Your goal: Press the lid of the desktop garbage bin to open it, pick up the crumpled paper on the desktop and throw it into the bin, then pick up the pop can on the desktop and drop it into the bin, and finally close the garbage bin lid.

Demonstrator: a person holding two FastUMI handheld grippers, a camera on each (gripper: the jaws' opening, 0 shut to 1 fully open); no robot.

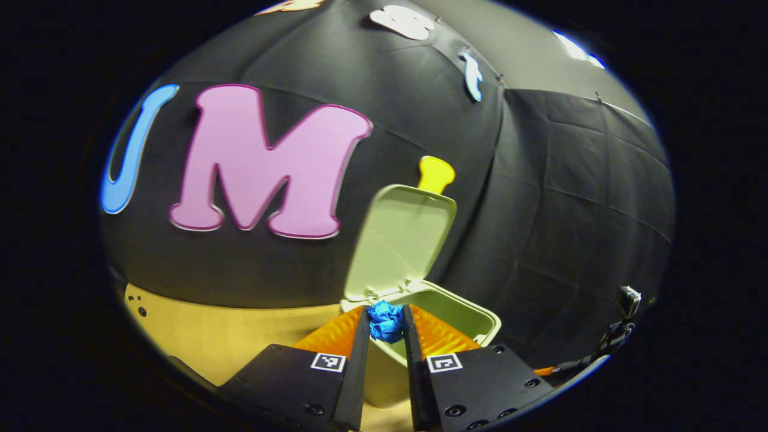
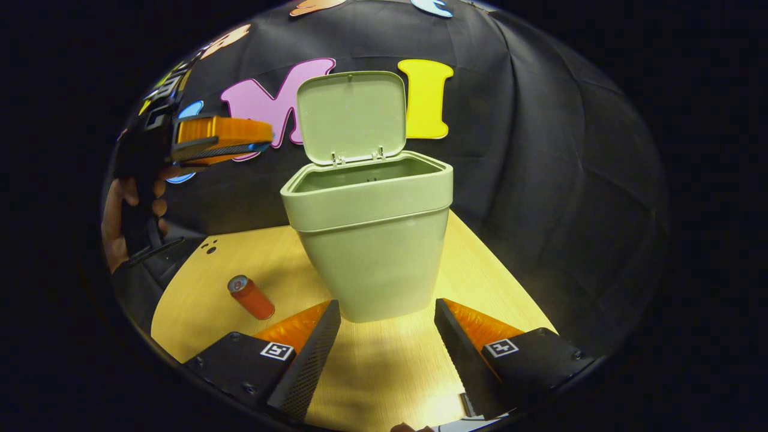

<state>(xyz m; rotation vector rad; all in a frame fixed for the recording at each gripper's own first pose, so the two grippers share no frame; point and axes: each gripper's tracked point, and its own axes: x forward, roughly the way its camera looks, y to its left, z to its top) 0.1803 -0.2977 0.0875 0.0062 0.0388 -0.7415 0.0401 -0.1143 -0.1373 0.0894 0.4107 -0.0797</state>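
The left gripper (image 1: 386,324), clamped on the paper (image 1: 386,321), hung just short of the bin (image 1: 474,318) mouth, lid (image 1: 402,240) upright beyond it; the right gripper (image 2: 387,327) stood open.

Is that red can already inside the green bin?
No: in the right gripper view the pop can lies on the wooden desktop beside the garbage bin, whose lid stands open.

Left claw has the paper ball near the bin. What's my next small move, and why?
Probably ease the left claw forward until it is over the bin opening, then open it. The lid stands up, and the blue crumpled paper is pinched between the fingers at the bin's near rim, not clearly over the mouth yet.
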